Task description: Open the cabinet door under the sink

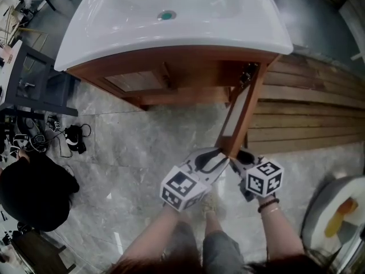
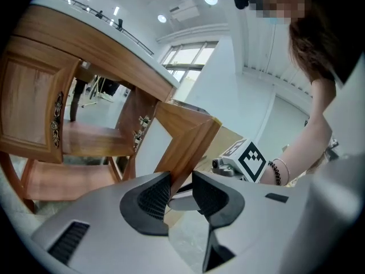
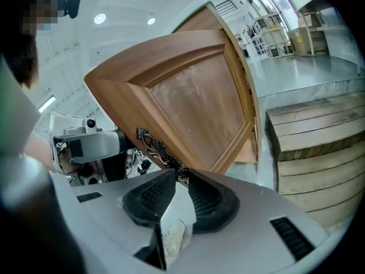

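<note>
Far left, the white sink basin (image 1: 114, 21) sits on top of the wooden cabinet (image 1: 171, 56), with only its green drain (image 1: 166, 15) showing in the bowl. Below it the left-hand door (image 1: 134, 80) is shut flat. And there's the right-hand cabinet door (image 1: 242, 116), swung wide, its free edge pointing straight at you. Through the opening your left gripper view catches a bare wooden shelf (image 2: 91, 138) inside the cabinet.

Now your left gripper (image 2: 181, 190): its jaws are parted around the door's lower corner. One pad (image 2: 154, 198) is against the wood and there's a sliver of gap at the other, so it's not clamped.

Over to your right gripper (image 3: 181, 181), on the door's outer face. The ornate metal handle (image 3: 157, 147) runs down the panel, and the jaws are closed in on the small knob (image 3: 181, 174) at its lower end, pinched right at the tips.

Further right, stacked timber planks (image 1: 308, 107) lie on the floor beside the cabinet. At the far right edge there's a round white tub (image 1: 319, 221) with something orange-yellow (image 1: 336, 217) inside; you can't tell what.
</note>
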`<state>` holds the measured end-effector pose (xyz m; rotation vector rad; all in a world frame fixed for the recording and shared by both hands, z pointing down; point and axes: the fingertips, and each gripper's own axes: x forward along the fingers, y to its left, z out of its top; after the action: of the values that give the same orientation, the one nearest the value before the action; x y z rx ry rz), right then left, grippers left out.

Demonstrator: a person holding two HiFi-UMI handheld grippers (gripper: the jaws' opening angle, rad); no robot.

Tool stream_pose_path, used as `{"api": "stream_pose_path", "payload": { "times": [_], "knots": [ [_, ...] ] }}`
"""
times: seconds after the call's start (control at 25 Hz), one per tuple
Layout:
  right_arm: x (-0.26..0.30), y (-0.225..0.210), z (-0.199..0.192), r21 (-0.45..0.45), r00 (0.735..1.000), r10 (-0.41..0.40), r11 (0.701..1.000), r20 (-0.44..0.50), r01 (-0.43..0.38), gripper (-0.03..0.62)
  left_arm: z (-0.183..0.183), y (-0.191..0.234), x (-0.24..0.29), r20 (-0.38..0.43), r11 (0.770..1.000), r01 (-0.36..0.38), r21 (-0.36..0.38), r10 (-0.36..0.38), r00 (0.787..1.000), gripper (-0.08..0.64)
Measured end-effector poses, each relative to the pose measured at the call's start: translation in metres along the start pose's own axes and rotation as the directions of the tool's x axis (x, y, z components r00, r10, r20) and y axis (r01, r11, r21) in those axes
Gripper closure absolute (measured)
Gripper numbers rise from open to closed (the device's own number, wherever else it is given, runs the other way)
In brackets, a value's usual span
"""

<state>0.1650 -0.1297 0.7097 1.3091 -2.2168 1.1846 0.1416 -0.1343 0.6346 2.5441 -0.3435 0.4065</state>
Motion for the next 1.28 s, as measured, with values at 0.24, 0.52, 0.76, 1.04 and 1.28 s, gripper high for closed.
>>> {"api": "stream_pose_path", "payload": {
  "times": [0.24, 0.52, 0.76, 1.04, 1.28],
  "knots": [
    [-0.017, -0.015, -0.006, 0.012, 1.0, -0.023, 1.0, 0.011, 0.022, 0.514, -0.004, -0.016, 0.016, -0.029, 0.999, 0.051, 0.004, -0.051, 0.998, 0.443],
    [-0.037, -0.033, -0.013, 0.019, 0.994, -0.106, 0.994, 0.03, 0.105, 0.523, -0.008, -0.033, 0.034, -0.03, 0.996, 0.086, -0.019, -0.087, 0.996, 0.443],
    [-0.053, -0.052, -0.019, 0.034, 0.987, -0.157, 0.987, 0.041, 0.156, 0.53, -0.007, -0.047, 0.051, -0.018, 0.99, 0.138, -0.039, -0.139, 0.99, 0.445],
    [-0.076, -0.079, -0.022, 0.105, 0.964, -0.251, 0.965, 0.087, 0.242, 0.54, 0.0, -0.059, 0.067, -0.011, 0.983, 0.181, -0.033, -0.181, 0.983, 0.445],
    [-0.082, -0.075, -0.026, 0.091, 0.958, -0.273, 0.96, 0.086, 0.266, 0.54, 0.002, -0.063, 0.068, -0.007, 0.984, 0.178, -0.021, -0.178, 0.984, 0.445]
  ]
}}
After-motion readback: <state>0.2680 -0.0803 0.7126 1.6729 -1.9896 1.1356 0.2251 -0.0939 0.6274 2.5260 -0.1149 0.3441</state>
